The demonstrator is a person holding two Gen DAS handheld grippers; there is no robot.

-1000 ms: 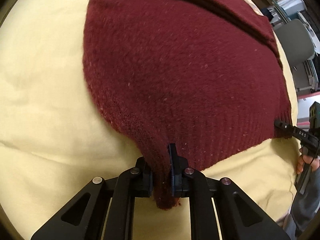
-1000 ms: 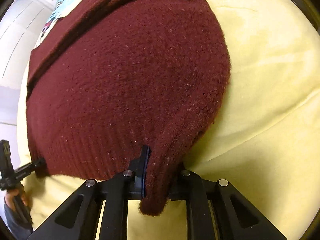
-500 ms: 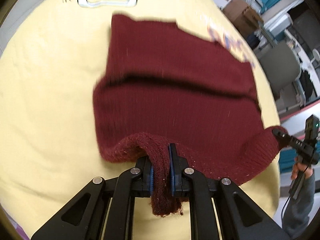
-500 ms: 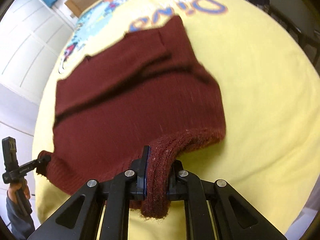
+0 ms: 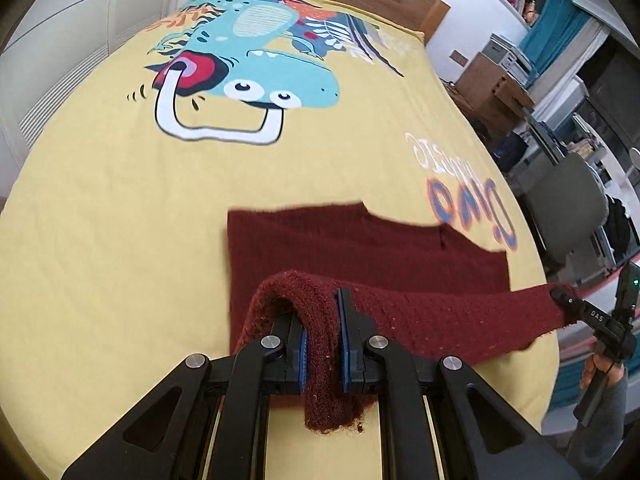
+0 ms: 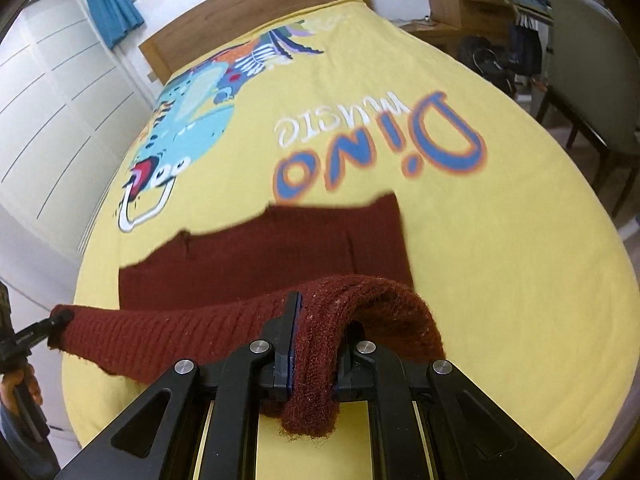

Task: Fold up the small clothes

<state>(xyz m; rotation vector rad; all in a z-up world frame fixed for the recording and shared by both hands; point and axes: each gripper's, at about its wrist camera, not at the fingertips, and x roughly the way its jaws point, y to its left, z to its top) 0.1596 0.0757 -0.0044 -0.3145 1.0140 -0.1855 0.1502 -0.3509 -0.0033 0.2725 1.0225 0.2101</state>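
A dark red knitted sweater [image 5: 360, 248] [image 6: 280, 256] lies on a yellow bedspread [image 5: 120, 220] [image 6: 500, 260], its far part flat. Its ribbed near edge is lifted off the bed and stretched between both grippers. My left gripper [image 5: 323, 320] is shut on one corner of that edge, and a tuft of knit hangs below the pads. My right gripper [image 6: 316, 320] is shut on the other corner. Each view shows the other gripper at the frame's side, the right gripper [image 5: 568, 300] and the left gripper [image 6: 48, 328], pinching its end.
The bedspread carries a dinosaur print [image 5: 248, 72] and "Dino" lettering [image 6: 380, 152]. A wooden headboard [image 6: 248, 12] stands at the far end. White wardrobe doors [image 6: 52, 120] line one side; a grey chair [image 5: 568, 200] and cluttered desk [image 5: 496, 88] stand on the other.
Both grippers have risen and pulled back with the sweater's ribbed edge, lifting it off the bed. More of the bedspread and room has come into view.
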